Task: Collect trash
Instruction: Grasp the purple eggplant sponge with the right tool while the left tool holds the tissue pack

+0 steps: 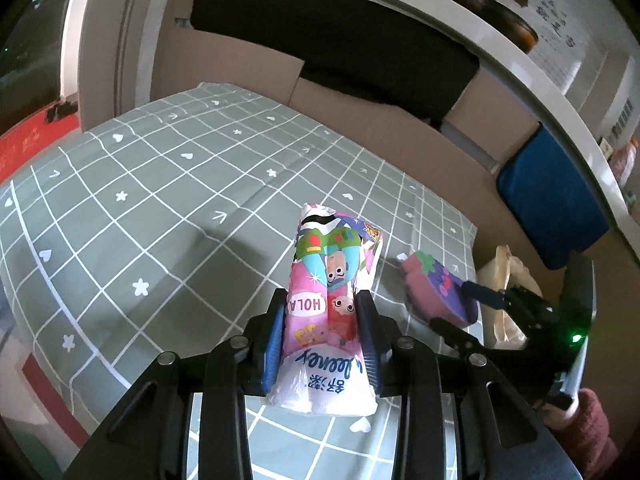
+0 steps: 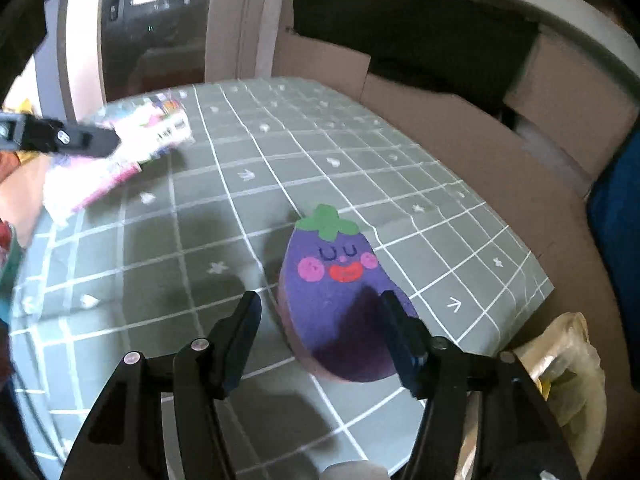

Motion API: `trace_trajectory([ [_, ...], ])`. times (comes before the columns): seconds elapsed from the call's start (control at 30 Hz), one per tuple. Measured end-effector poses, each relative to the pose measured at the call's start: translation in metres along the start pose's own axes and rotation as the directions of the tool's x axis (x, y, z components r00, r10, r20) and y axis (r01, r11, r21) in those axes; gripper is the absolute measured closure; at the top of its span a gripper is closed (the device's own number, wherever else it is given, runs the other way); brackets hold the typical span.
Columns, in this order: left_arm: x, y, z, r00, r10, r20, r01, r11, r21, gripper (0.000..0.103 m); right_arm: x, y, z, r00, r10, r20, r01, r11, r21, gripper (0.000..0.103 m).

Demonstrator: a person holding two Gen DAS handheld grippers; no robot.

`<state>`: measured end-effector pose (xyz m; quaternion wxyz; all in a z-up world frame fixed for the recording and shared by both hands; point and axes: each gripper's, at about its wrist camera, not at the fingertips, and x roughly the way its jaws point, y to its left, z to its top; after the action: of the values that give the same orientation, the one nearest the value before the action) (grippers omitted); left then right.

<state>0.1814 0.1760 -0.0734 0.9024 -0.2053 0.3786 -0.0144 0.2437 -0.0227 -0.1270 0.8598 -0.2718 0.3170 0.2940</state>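
My left gripper (image 1: 322,316) is shut on a pink cartoon tissue pack (image 1: 334,280) and holds it above the green checked table (image 1: 160,184). The pack also shows at the far left in the right wrist view (image 2: 132,148). A purple eggplant-shaped sponge (image 2: 340,292) lies on the table near its right edge. My right gripper (image 2: 320,312) is open, its jaws on either side of the sponge's near end, the right finger (image 2: 400,332) over it. In the left wrist view the sponge (image 1: 436,292) sits by the right gripper (image 1: 476,308).
A crumpled yellowish plastic bag (image 2: 564,364) hangs just past the table's right edge. Brown cardboard boxes (image 2: 460,120) stand behind the table. A blue cushion (image 1: 548,196) leans at the right. A red box (image 1: 32,144) is at the far left.
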Motion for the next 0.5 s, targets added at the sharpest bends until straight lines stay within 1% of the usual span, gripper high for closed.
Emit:
trace_trajectory([
  [0.07, 0.004, 0.000, 0.000, 1.000, -0.004, -0.005, 0.004, 1.000, 0.004, 0.068, 0.006, -0.001, 0.003, 1.000, -0.027, -0.015, 0.026, 0.999, -0.024, 0.042],
  [0.17, 0.014, -0.002, 0.001, 1.000, -0.011, -0.027, 0.011, 1.000, 0.003, 0.068, 0.012, -0.020, 0.008, 1.000, 0.022, -0.022, -0.021, 0.999, 0.033, 0.040],
  [0.27, 0.026, -0.005, 0.002, 0.998, -0.023, -0.058, 0.023, 1.000, -0.008, 0.068, 0.018, -0.052, 0.010, 0.998, 0.060, -0.021, -0.056, 0.986, 0.154, 0.040],
  [0.33, 0.033, -0.008, 0.003, 0.997, -0.029, -0.073, 0.029, 1.000, -0.002, 0.068, 0.021, -0.074, 0.007, 0.997, 0.076, -0.018, -0.070, 0.968, 0.242, 0.040],
  [0.4, 0.040, -0.013, 0.003, 0.996, -0.031, -0.083, 0.032, 0.999, 0.013, 0.068, 0.021, -0.092, 0.003, 0.992, 0.124, 0.006, -0.119, 0.936, 0.332, 0.040],
  [0.47, 0.045, -0.017, 0.005, 0.995, -0.036, -0.094, 0.038, 0.999, 0.020, 0.068, 0.019, -0.113, -0.004, 0.981, 0.185, 0.050, -0.188, 0.878, 0.441, 0.041],
  [0.5, 0.048, -0.019, 0.005, 0.994, -0.039, -0.101, 0.041, 0.999, 0.021, 0.068, 0.019, -0.123, -0.009, 0.973, 0.216, 0.077, -0.225, 0.838, 0.497, 0.042],
])
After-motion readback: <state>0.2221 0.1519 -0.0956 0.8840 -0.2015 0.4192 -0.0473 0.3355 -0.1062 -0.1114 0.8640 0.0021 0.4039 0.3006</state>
